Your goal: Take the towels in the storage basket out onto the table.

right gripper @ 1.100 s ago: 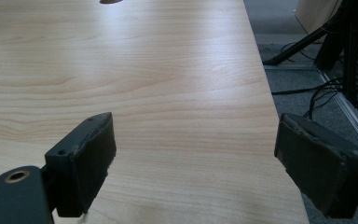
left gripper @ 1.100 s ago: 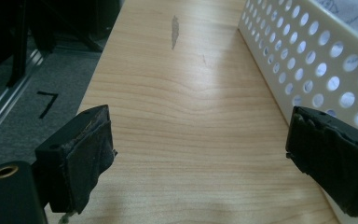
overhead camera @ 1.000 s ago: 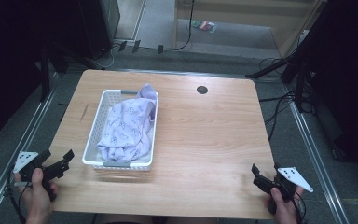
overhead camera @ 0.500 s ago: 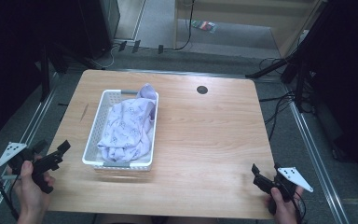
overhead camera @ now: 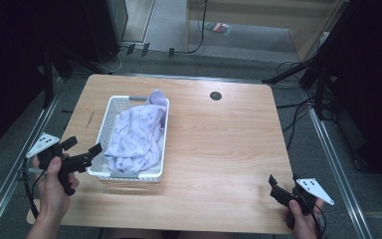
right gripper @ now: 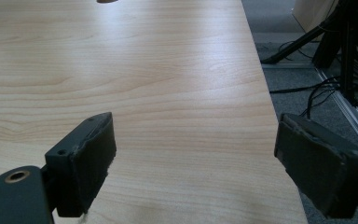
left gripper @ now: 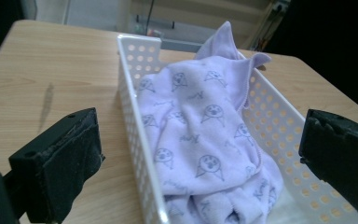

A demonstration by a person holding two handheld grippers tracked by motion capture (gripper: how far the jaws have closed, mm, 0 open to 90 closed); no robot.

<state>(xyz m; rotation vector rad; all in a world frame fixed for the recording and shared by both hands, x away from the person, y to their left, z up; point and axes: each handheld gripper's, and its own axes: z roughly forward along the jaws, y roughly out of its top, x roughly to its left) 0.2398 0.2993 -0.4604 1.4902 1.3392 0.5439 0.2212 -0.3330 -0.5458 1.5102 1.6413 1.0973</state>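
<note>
Two hand-held grippers, jaws apart, nothing held.
Left hand-held gripper nears the white basket at nine o'clock; next, likely pinch the lavender printed cloth. Right hand-held gripper waits over the desk.

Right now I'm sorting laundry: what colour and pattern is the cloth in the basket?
The cloth is pale lilac, printed with small grey cartoon faces and lettering; clearest in the left gripper view.

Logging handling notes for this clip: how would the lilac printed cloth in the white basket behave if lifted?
The lilac printed cloth lies crumpled in soft folds, so it would probably drape limply from one pinch. It looks thin, likely light. Being bunched inside the white perforated plastic basket, it might drag or tip that basket.
</note>
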